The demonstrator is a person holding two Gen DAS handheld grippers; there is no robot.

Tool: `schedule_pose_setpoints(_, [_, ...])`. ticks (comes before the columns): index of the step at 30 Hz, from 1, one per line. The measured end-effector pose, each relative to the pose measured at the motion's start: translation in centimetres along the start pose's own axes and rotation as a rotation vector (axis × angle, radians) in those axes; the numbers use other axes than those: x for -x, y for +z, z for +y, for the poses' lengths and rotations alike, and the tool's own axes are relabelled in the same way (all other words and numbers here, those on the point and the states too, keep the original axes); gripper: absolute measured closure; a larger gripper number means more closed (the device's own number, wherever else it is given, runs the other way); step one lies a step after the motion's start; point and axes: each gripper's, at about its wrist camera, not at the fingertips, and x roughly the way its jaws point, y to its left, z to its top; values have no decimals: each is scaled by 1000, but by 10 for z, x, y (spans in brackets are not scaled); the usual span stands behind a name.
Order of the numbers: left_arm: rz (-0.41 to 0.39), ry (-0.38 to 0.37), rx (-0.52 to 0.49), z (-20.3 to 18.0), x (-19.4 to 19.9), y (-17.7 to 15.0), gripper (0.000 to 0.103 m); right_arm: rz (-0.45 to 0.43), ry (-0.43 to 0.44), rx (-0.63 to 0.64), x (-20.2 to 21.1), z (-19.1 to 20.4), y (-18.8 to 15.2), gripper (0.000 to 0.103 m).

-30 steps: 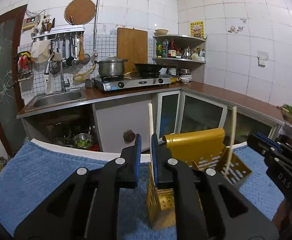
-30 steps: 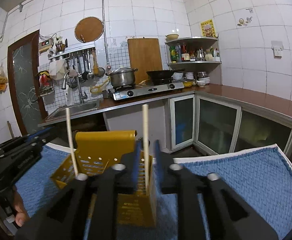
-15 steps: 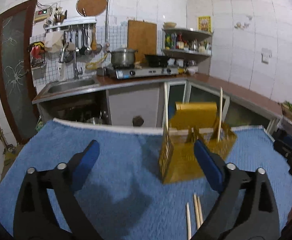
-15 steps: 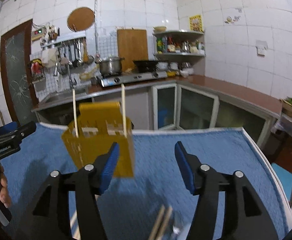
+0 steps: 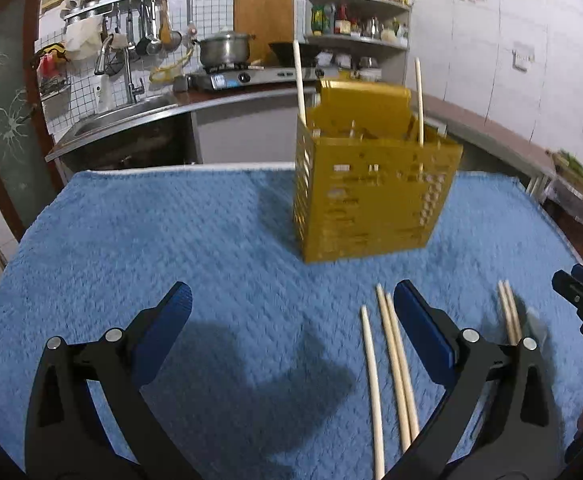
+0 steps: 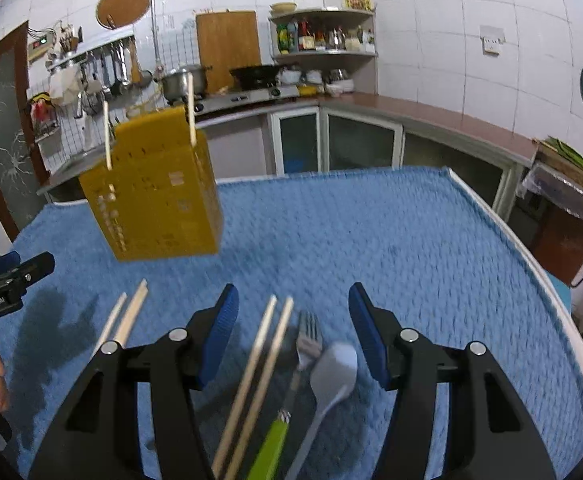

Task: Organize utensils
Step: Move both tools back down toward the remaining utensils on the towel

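Both wrist views look down, sharing yellow caddy (image 5: 371,196)

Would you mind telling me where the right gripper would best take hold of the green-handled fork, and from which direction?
Probably at the metal neck of the green-handled fork, just above its green handle, coming down from above. It lies flat on the blue towel, pointing away from the right gripper, so open jaws can straddle its narrow width. Chopsticks and a grey spoon flank it closely, so stay centred.

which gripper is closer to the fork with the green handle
Right. The right gripper hangs open right over the green-handled metal fork, which lies between its fingers. The left gripper, also open, sits off to the side over loose wooden chopsticks.
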Motion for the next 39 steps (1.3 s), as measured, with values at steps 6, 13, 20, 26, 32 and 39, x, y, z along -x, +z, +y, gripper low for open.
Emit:
schedule_pose_setpoints(6, [69, -3, -23, -10, -16, -15, 5, 88, -30, -31, -19, -9, -21, 47])
schedule_pose_setpoints(13, [138, -17, -25, -18, -35, -33, 6, 169, -40, -30, -34, -6, -31, 64])
schedule_pose_setpoints(20, [168, -61, 10, -18, -41, -36, 22, 201, -48, -15, -40, 1, -31, 80])
schedule_pose_setpoints(26, [219, -76, -12, -25, -52, -39, 39, 252, -50, -6, -44, 7, -30, 89])
schedule_pose_setpoints(32, [233, -77, -7, -30, -58, -35, 41, 309, -52, -34, -59, 7, -30, 89])
schedule_pose_setpoints(39, [262, -63, -35, -37, -67, -29, 43, 322, -10, -68, -64, -1, -26, 90])
